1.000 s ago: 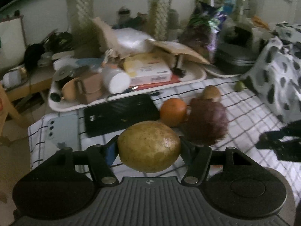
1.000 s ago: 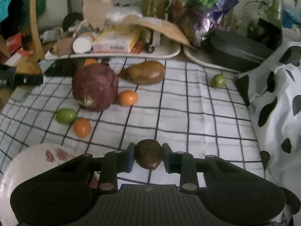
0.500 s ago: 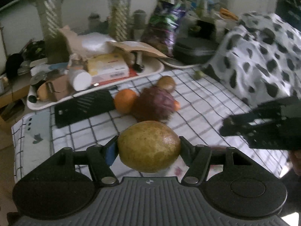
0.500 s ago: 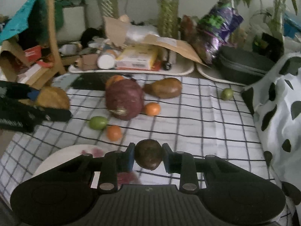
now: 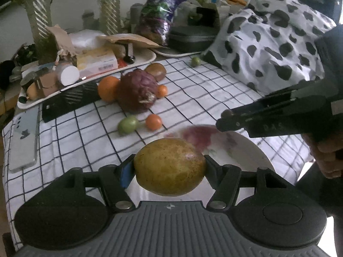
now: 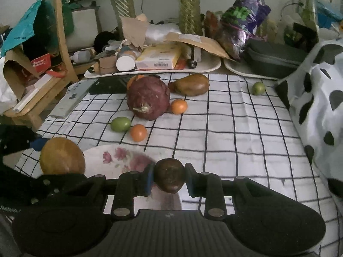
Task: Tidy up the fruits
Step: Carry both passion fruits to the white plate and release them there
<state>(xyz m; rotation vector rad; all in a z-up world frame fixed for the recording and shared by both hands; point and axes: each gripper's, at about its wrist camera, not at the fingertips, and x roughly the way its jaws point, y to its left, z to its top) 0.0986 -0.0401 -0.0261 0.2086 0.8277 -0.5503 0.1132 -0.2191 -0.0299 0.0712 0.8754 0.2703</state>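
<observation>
Presently the left claw grips a large yellow-brown fruit between its two fingers, holding it above the near rim of a white flowered plate that sits at the near edge of the bench. Opposite it, the right claw is clamped on a small dark brown fruit, which hangs over the same plate; in the left wrist view that claw reaches in from the right side, with the person's hand behind it. Spread over the bench is a white cloth with a black grid, and loose fruit lies toward its far edge. A big purple-red fruit sits near the middle, with a small orange one just beside it and a brown pear-shaped fruit behind. Nearer the plate, a green fruit and another small orange fruit lie close together. A lone green fruit rests near the far right corner, beside a black-spotted white cloth. A larger orange is tucked against the purple-red fruit's far left side. Along the far edge stands a cluttered white tray, and a phone lies at the left edge.
</observation>
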